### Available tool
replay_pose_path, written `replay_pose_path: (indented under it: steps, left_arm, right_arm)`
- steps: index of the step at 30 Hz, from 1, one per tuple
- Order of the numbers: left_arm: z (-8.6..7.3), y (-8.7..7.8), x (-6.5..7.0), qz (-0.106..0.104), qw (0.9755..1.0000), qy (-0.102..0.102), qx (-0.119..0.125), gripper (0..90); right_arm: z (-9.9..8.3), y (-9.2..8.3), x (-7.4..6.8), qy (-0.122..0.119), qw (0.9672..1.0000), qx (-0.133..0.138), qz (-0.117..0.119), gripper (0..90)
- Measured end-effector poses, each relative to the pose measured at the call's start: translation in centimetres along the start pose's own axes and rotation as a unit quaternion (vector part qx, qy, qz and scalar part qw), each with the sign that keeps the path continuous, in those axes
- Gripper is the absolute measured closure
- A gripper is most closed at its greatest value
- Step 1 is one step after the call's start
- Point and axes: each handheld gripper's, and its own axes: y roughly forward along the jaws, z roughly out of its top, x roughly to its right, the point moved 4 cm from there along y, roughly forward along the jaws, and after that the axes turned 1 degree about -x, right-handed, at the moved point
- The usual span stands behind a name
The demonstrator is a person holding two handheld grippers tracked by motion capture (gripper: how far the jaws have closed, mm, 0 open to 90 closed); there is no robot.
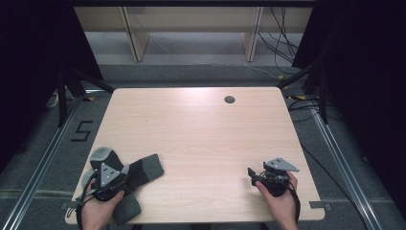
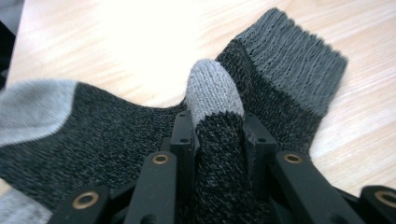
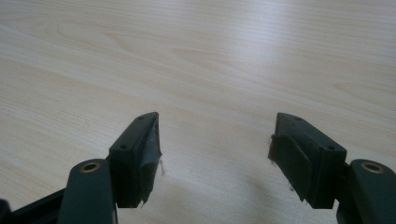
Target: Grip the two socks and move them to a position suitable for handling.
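The pale, wood-grained rectangular worktop (image 1: pixel 201 143) carries two dark grey knitted socks with light grey toes and heels at its near left corner; the flat sock (image 2: pixel 289 79) lies with its long axis slanting away toward the ribbed cuff at the right; the left tool (image 2: pixel 218 140) is clamped on a raised fold of the other sock (image 2: pixel 212 93), toe upward; the right tool (image 3: pixel 215 140), jaws wide and empty, rests well apart at the near right, so the left hand (image 1: pixel 98 211) is far nearer.
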Motion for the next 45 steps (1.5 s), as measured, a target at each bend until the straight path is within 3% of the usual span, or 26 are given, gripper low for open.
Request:
replay_pose_path:
  steps: [4,6,17,22,28,29,31,32,33,37,38,39,40,41,42,43,45]
  left_arm:
    - [1.3,-0.7,0.5,-0.007,0.9999,0.010,0.010,70.3]
    - [2.2,-1.1,0.7,-0.012,0.9996,0.017,0.017,70.3]
    - [6.5,-1.8,2.3,-0.023,0.9968,0.052,0.057,70.2]
    - [9.2,-1.5,4.1,-0.028,0.9930,0.091,0.070,70.1]
    - [12.1,-0.7,6.1,-0.046,0.9881,0.118,0.087,70.2]
    - [12.6,-0.6,6.4,-0.045,0.9873,0.125,0.088,70.2]
    - [13.0,-0.5,6.6,-0.047,0.9867,0.127,0.089,70.2]
    - [14.0,-0.3,7.1,-0.051,0.9852,0.133,0.095,70.2]
    - [14.5,-0.2,7.3,-0.052,0.9844,0.137,0.097,70.2]
    - [15.9,0.0,7.9,-0.053,0.9815,0.152,0.104,70.2]
    - [16.8,0.0,8.4,-0.051,0.9794,0.163,0.108,70.2]
    - [16.8,0.0,8.4,-0.051,0.9794,0.163,0.108,70.2]
    - [17.5,0.1,8.8,-0.051,0.9778,0.172,0.109,70.2]
    - [17.8,0.1,8.9,-0.051,0.9770,0.175,0.110,70.2]
    - [17.8,0.1,8.9,-0.051,0.9770,0.175,0.110,70.2]
    - [18.5,0.3,9.5,-0.051,0.9748,0.186,0.112,70.1]
    - [18.8,0.5,9.8,-0.049,0.9736,0.193,0.112,70.1]
  right_arm:
    - [0.0,0.0,0.1,-0.003,0.9999,-0.005,-0.011,33.2]
    - [0.0,-0.2,0.0,0.000,1.0000,-0.006,-0.003,33.2]
    - [0.1,-0.1,0.1,0.003,1.0000,-0.003,-0.003,33.2]
    - [0.1,-0.2,0.1,0.002,1.0000,-0.007,-0.004,33.2]
    - [0.1,-0.1,0.2,-0.005,1.0000,-0.001,-0.005,33.2]
    - [0.1,-0.2,0.2,0.006,1.0000,-0.005,0.002,33.2]
    - [0.1,-0.3,0.1,0.011,0.9999,-0.008,-0.003,33.2]
    - [0.1,-0.1,0.3,0.000,0.9999,-0.004,-0.013,33.2]
    - [0.0,-0.1,0.1,0.016,0.9998,-0.005,-0.012,33.2]
    - [0.0,-0.2,0.3,0.003,0.9999,-0.007,-0.011,33.2]
    - [0.1,-0.3,0.3,0.001,1.0000,-0.005,-0.008,33.2]
    - [0.1,-0.3,0.3,0.001,1.0000,-0.005,-0.008,33.2]
    - [0.1,-0.4,0.4,0.001,0.9999,-0.004,-0.011,33.2]
    - [0.1,-0.3,0.4,0.002,0.9999,-0.003,-0.009,33.2]
    - [0.0,-0.3,0.1,0.021,0.9997,-0.008,-0.005,33.2]
    - [0.0,-0.3,0.1,0.021,0.9997,-0.008,-0.004,33.1]
    - [0.0,-0.3,0.2,0.019,0.9998,-0.008,-0.004,33.2]
